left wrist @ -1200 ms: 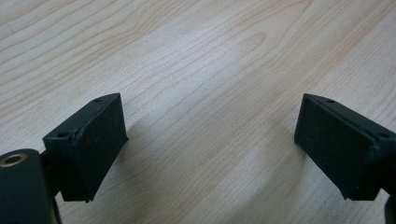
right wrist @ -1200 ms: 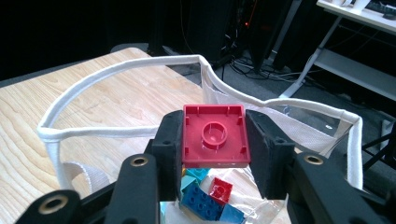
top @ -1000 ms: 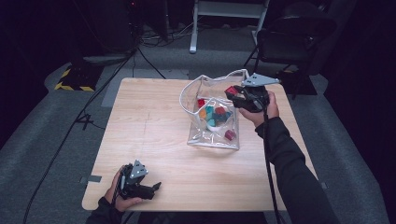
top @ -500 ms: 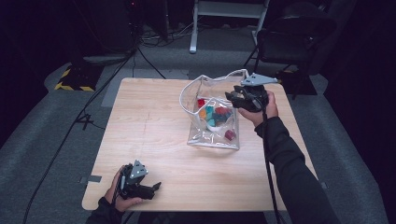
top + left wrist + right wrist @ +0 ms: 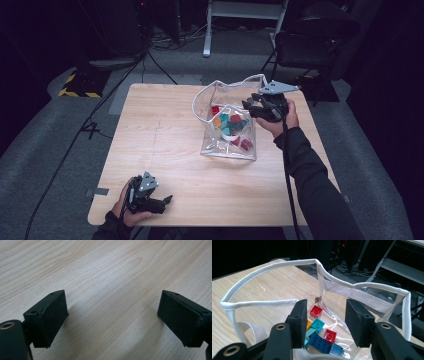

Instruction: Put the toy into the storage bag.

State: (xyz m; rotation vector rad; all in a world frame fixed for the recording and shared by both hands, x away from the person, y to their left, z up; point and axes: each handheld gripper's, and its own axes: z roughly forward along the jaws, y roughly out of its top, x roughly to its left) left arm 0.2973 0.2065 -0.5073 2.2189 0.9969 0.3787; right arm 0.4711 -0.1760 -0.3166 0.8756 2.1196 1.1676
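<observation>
A clear plastic bag (image 5: pixel 227 147) with white trim stands open on the wooden table (image 5: pixel 160 130), right of the middle. Several coloured toy bricks (image 5: pixel 231 124) lie inside it, red, teal, blue and orange. My right gripper (image 5: pixel 248 106) hovers at the bag's far right rim, pointing into its mouth. In the right gripper view its jaws (image 5: pixel 325 312) stand apart above the bricks (image 5: pixel 322 336) with nothing between them; they have just been opening. The bag's rim (image 5: pixel 274 266) curves around them. My left gripper (image 5: pixel 166 201) rests open near the table's front left corner, over bare wood (image 5: pixel 112 312).
A dark chair (image 5: pixel 310 45) stands beyond the table's far right corner, with a white metal frame (image 5: pixel 245 10) behind it. Cables (image 5: pixel 95 120) run over the grey floor at the left. A person's sleeve (image 5: pixel 310 175) lies along the table's right side.
A red piece seen at the right gripper's tips a second ago is gone from there. Neither hand has shifted, and the bag stands as before.
</observation>
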